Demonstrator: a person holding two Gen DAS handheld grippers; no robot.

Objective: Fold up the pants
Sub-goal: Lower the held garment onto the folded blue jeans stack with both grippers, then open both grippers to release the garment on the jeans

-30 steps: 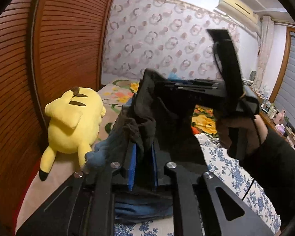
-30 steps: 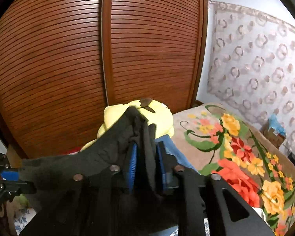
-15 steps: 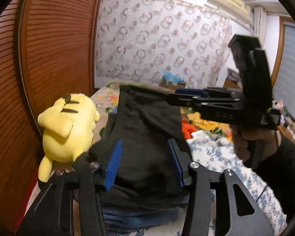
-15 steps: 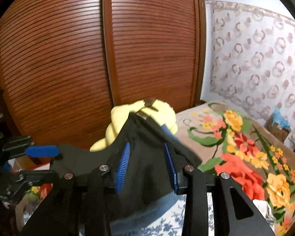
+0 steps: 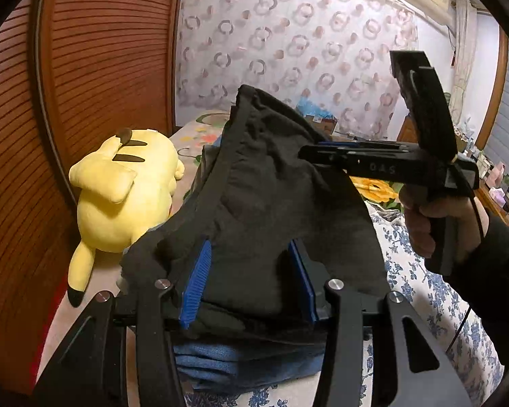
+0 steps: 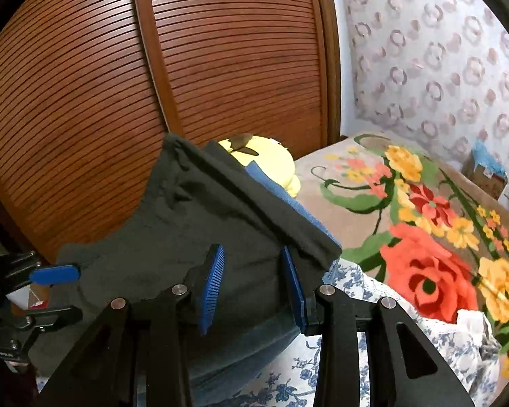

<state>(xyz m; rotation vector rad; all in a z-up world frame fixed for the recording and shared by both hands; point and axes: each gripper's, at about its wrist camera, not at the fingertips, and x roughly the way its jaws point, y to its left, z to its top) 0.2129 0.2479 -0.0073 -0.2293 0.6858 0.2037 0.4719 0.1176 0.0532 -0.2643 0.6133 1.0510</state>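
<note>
Left wrist view: a slatted wooden wardrobe (image 5: 95, 68) stands behind a bed (image 5: 424, 288) with blue-flowered sheets, where dark pants (image 5: 264, 203) lie draped over a stack of folded blue clothes (image 5: 241, 363). A floral blanket (image 6: 424, 220) covers the far end of the bed in the right wrist view. A yellow plush toy (image 5: 118, 196) lies beside the pile, against the wardrobe. The left gripper (image 5: 251, 281) has its jaws spread wide, with pants fabric lying loose between the blue pads. The right gripper (image 6: 254, 288) likewise holds its jaws apart over the cloth, gripping nothing.
</note>
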